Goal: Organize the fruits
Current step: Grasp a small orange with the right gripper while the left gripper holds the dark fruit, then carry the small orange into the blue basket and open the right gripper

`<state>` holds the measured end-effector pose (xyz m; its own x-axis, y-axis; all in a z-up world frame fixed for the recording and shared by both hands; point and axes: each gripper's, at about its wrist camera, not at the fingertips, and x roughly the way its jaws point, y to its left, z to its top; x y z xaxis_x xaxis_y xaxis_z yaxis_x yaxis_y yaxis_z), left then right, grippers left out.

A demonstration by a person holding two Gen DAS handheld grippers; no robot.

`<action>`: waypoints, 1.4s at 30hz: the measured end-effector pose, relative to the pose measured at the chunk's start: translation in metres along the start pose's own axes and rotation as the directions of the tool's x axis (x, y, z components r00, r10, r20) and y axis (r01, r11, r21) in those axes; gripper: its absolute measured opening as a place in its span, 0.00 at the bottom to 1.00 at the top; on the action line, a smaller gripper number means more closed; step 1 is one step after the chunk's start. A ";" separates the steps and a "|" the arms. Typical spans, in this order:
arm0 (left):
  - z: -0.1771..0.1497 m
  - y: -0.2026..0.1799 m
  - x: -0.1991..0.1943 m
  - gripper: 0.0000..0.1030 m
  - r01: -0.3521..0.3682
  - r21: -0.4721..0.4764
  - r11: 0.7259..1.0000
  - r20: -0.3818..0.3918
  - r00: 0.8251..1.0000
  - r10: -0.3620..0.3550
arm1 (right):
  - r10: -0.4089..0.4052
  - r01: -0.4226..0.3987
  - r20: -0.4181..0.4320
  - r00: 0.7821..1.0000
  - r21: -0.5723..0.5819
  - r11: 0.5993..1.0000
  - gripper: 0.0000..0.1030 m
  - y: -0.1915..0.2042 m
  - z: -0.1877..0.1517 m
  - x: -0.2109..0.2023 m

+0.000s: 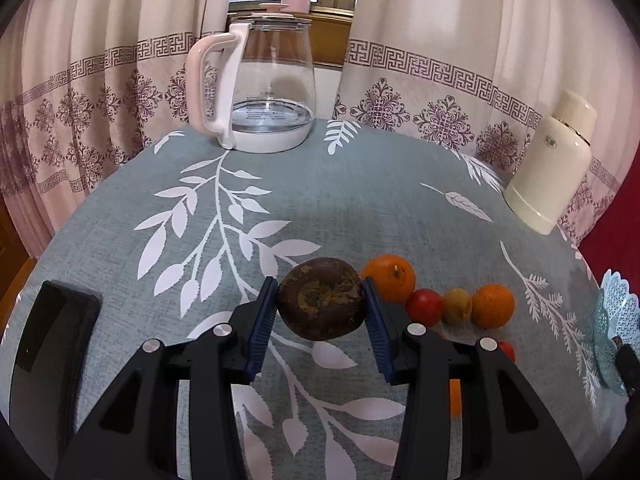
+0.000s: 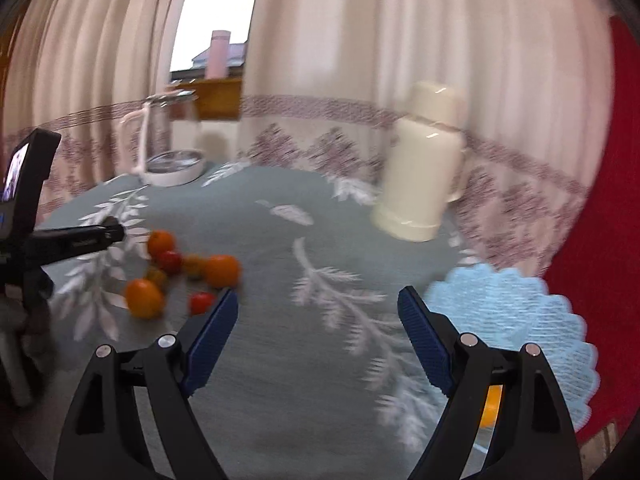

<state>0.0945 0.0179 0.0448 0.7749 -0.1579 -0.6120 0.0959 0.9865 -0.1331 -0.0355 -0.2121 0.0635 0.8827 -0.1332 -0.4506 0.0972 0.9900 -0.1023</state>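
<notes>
Fruit sits in a loose cluster on a grey-green tablecloth (image 1: 360, 200) printed with white leaf sprays, seen from two hand-held grippers. At the cloth's left edge in the left wrist view lies a flat black device (image 1: 56, 328), and at the far edge stands a glass kettle (image 1: 260, 92) with a pale pink handle, patterned curtains (image 1: 460, 60) hanging behind it. The left gripper (image 1: 321, 316) has its blue ribbed pads pressed against both sides of a dark brown round fruit (image 1: 321, 304), which it holds just above the cloth near the middle. Just right of that fruit runs a row on the cloth: an orange (image 1: 390, 278), a red fruit (image 1: 425, 306), a small yellow-brown fruit (image 1: 458, 305) and a second orange (image 1: 493, 306), each touching or nearly touching its neighbour. A cream flask (image 1: 552, 168) stands at the far right edge, and a pale blue lace-edged basket (image 1: 612, 320) shows at the right edge. In the blurred right wrist view the other gripper's black arm (image 2: 76, 240) reaches in from the left over the cluster, where another orange (image 2: 144, 298) and another red fruit (image 2: 202, 303) lie nearest the camera. The right gripper (image 2: 318, 312) hangs over bare cloth with its jaws spread wide and nothing between them, the fruit to its left and the blue basket just to its right, a patch of orange showing behind its right finger
</notes>
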 end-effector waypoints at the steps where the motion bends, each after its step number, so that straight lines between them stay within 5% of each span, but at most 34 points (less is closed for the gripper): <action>1: 0.000 0.001 0.000 0.43 -0.004 -0.002 1.000 0.003 1.000 0.004 | 0.019 -0.019 -0.017 1.000 0.006 1.000 0.79 0.003 0.003 0.006; 8: -0.001 -0.003 -0.005 0.43 -0.022 0.013 1.000 0.027 0.999 0.021 | 0.166 -0.161 -0.155 0.974 0.042 0.986 0.77 0.026 0.021 0.061; 19: 0.001 0.001 -0.011 0.43 -0.024 -0.016 1.000 0.048 0.999 0.025 | 0.254 -0.234 -0.241 0.937 0.108 0.966 0.48 0.052 0.030 0.115; 42: 0.002 0.004 -0.014 0.43 -0.007 -0.046 0.999 0.047 0.999 0.009 | 0.296 -0.251 -0.286 0.911 0.184 0.950 0.40 0.056 0.022 0.140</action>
<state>0.0859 0.0245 0.0544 0.8040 -0.1469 -0.5762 0.0620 0.9844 -0.1645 0.1041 -0.1745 0.0145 0.7021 0.1586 -0.6942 -0.0450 0.9828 0.1791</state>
